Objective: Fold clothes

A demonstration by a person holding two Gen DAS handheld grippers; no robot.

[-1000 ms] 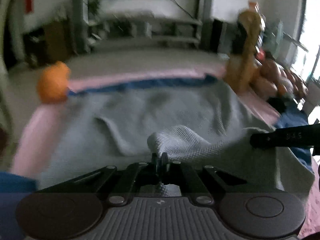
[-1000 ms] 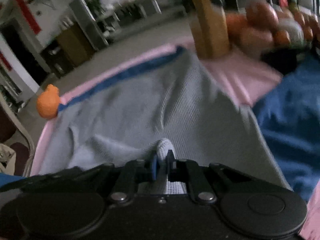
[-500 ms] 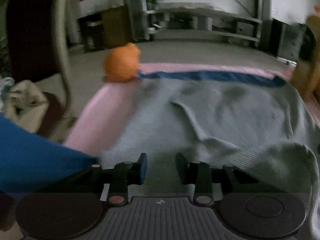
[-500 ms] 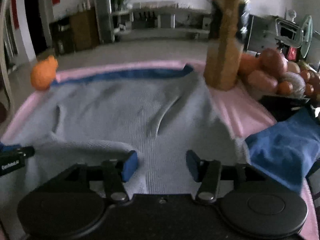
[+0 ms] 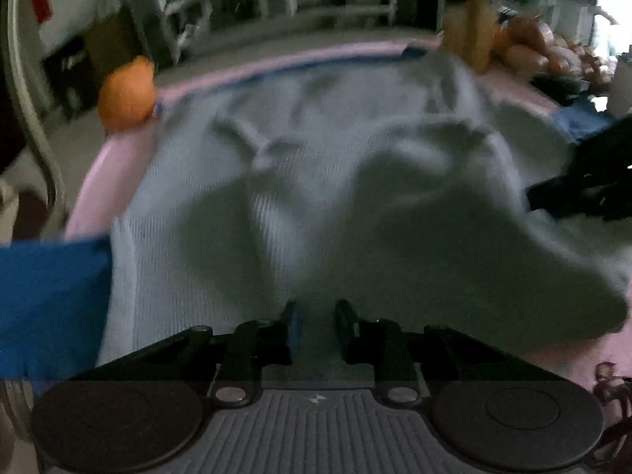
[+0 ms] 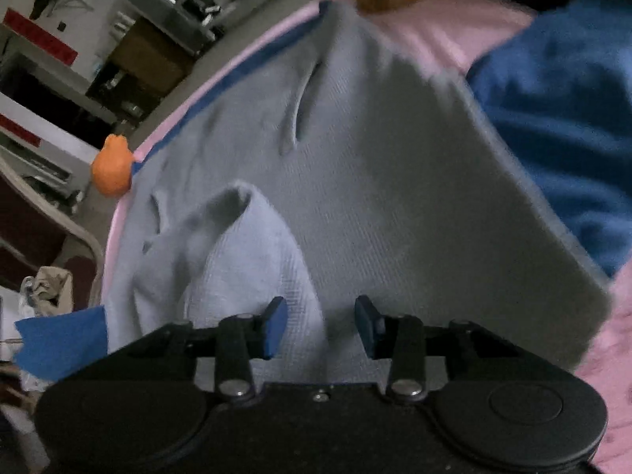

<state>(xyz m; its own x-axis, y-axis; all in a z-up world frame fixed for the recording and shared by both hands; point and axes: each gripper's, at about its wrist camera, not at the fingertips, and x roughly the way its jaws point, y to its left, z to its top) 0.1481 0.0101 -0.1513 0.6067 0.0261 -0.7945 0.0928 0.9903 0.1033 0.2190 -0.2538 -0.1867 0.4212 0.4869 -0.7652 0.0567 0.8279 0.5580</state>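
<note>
Right wrist view: my right claw [image 6: 320, 326] and left claw [image 5: 316, 328] both hang released over the grey knit garment [image 6: 375, 197] spread across the pink desk [image 6: 430, 39]. Soft, limp, light; I'd pinch the raised fold [image 6: 252, 252] at 10 o'clock.

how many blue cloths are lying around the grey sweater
3: a blue cloth on the right of the grey sweater, a blue piece at its near left, and a blue strip under its far edge. They may join out of sight.
</note>
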